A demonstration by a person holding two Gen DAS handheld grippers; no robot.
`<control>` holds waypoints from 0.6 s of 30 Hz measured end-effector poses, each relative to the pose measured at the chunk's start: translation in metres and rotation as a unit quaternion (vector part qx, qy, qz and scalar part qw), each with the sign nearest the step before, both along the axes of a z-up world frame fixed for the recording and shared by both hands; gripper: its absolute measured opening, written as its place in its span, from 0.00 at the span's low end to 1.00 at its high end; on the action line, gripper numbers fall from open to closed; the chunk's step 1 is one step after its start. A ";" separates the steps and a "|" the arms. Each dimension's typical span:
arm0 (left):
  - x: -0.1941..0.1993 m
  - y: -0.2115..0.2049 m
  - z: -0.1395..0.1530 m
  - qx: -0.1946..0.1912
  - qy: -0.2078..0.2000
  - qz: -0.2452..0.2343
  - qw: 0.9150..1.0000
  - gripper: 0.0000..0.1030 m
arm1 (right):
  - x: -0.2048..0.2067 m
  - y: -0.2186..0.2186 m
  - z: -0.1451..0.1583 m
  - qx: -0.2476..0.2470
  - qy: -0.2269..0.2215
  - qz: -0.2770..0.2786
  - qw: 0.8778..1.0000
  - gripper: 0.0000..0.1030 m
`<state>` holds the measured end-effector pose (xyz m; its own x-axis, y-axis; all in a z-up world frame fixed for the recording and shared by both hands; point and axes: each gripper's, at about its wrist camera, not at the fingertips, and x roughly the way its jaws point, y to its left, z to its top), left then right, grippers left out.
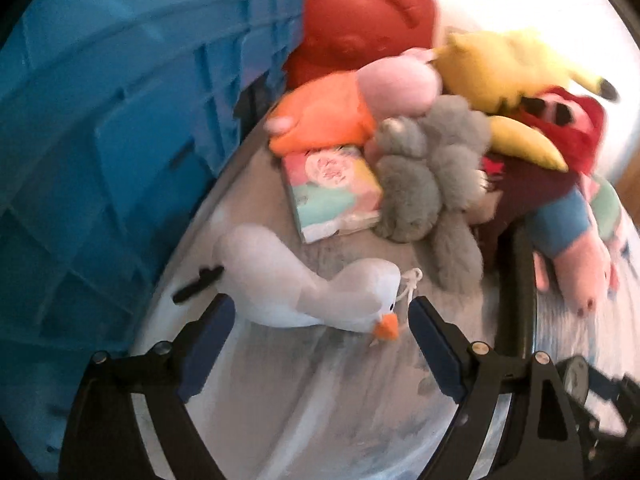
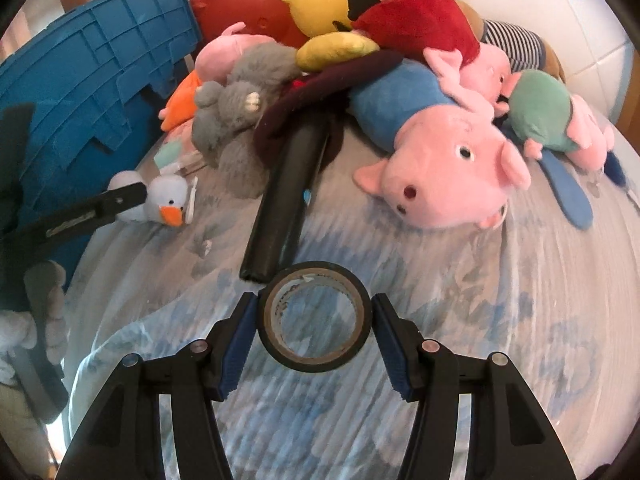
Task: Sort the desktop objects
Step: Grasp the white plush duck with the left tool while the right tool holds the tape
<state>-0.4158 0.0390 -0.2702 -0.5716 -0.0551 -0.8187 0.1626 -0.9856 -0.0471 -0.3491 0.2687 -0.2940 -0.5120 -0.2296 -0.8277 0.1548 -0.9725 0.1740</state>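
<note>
My left gripper (image 1: 322, 312) is open, its jaws on either side of a small white goose plush (image 1: 304, 284) lying on the cloth-covered table; the goose also shows in the right wrist view (image 2: 162, 200). My right gripper (image 2: 314, 312) is open around a black tape roll (image 2: 314, 358); the pads sit close to its sides, and I cannot tell if they touch. A pile of plush toys lies beyond: a grey one (image 1: 424, 184), a yellow one (image 1: 508, 68), a pink pig in blue (image 2: 440, 156).
A blue plastic crate (image 1: 100, 152) stands at the left. A red bag (image 1: 360, 28) is at the back. A pastel tissue pack (image 1: 332, 192) lies by the grey plush. A black tube (image 2: 288, 196) lies mid-table. A blue flat tool (image 2: 572, 196) is at right.
</note>
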 end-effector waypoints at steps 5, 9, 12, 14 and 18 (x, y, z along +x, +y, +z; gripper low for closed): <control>-0.002 -0.005 -0.009 0.034 -0.005 0.106 0.994 0.86 | -0.018 0.000 0.018 0.009 0.019 0.049 0.999 0.56; -0.012 -0.010 -0.020 0.058 0.000 0.204 0.977 0.87 | -0.054 0.002 0.023 0.020 0.026 0.113 0.993 0.56; -0.024 -0.006 -0.030 0.071 0.009 0.252 0.965 0.88 | -0.074 0.006 0.027 0.019 0.035 0.153 0.987 0.56; -0.033 0.000 -0.035 0.060 0.013 0.256 0.965 0.88 | -0.088 0.006 0.027 0.015 0.041 0.174 0.984 0.56; -0.047 0.001 -0.044 0.071 0.021 0.250 0.965 0.76 | -0.111 0.006 0.020 0.000 0.046 0.190 0.981 0.56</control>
